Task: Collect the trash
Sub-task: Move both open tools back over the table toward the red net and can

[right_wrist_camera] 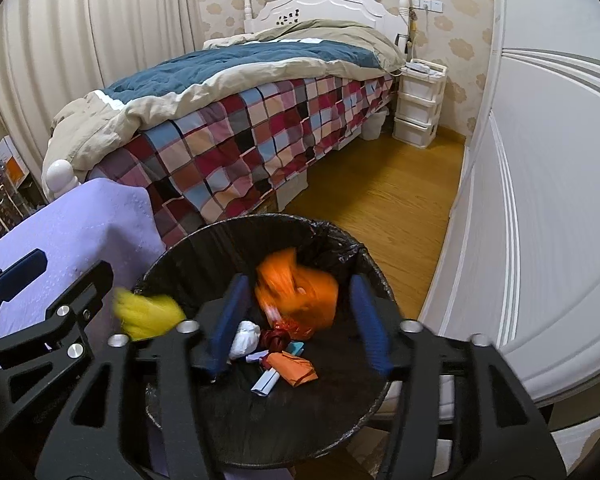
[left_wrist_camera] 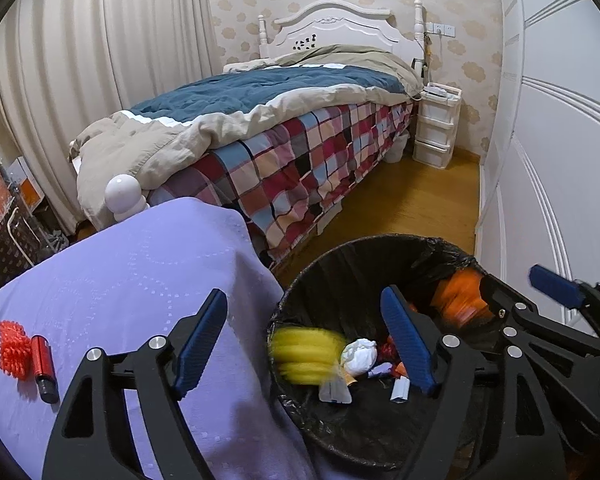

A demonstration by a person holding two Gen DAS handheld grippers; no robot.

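Both grippers hang right over the bin! The left gripper (left_wrist_camera: 304,336) has its blue pads spread wide with nothing pressed between them, and a blurred yellow piece (left_wrist_camera: 306,354) sits just beyond, at the bin's near-left rim. The right gripper (right_wrist_camera: 298,320) has its jaws apart too, a blurred orange bag (right_wrist_camera: 300,292) in the gap, touching neither pad as far as I can tell. Below them the black-lined trash bin (right_wrist_camera: 204,236) holds a crumpled white tissue (right_wrist_camera: 245,338), a red knotted scrap (right_wrist_camera: 276,338) and folded paper bits. To the left, the lilac-covered table (left_wrist_camera: 132,264) butts against the bin, with an orange spiky ball (left_wrist_camera: 14,350) and a red tube (left_wrist_camera: 44,366) touching each other on the cloth. Beyond stands the bed (left_wrist_camera: 300,160) with its checked sheet.
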